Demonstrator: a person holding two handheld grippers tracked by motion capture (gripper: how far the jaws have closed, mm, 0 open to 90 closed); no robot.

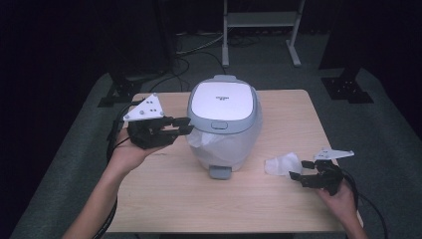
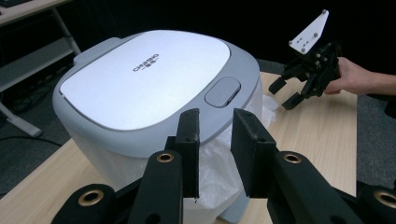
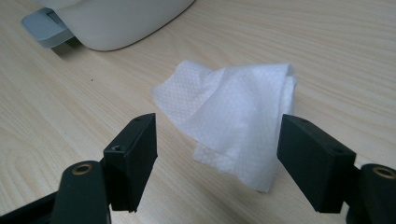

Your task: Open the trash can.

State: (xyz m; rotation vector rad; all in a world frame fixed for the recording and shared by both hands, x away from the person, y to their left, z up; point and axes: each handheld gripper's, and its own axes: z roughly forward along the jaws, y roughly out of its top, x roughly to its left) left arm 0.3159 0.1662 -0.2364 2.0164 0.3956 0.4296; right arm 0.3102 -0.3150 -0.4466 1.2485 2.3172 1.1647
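A small pedal bin with a silver-white lid [image 1: 222, 102] [image 2: 149, 74] stands in the middle of the wooden table [image 1: 149, 199]. Its white bag liner [image 1: 219, 147] bulges out below the lid, and the grey pedal [image 1: 219, 172] [image 3: 46, 30] faces me. My left gripper [image 1: 186, 125] [image 2: 215, 116] hovers at the bin's left side and points at the liner, its jaws a narrow gap apart with nothing clamped. A crumpled white tissue [image 1: 281, 163] [image 3: 233, 121] lies on the table right of the bin. My right gripper [image 1: 297, 169] [image 3: 217, 126] [image 2: 281, 95] stands open, jaws wide on either side of the tissue.
Beyond the table's far edge stand a light metal rack [image 1: 261, 20] and black stand feet [image 1: 348, 84] on grey floor, with cables [image 1: 199, 50] trailing. Bare tabletop [image 1: 199, 209] lies in front of the bin.
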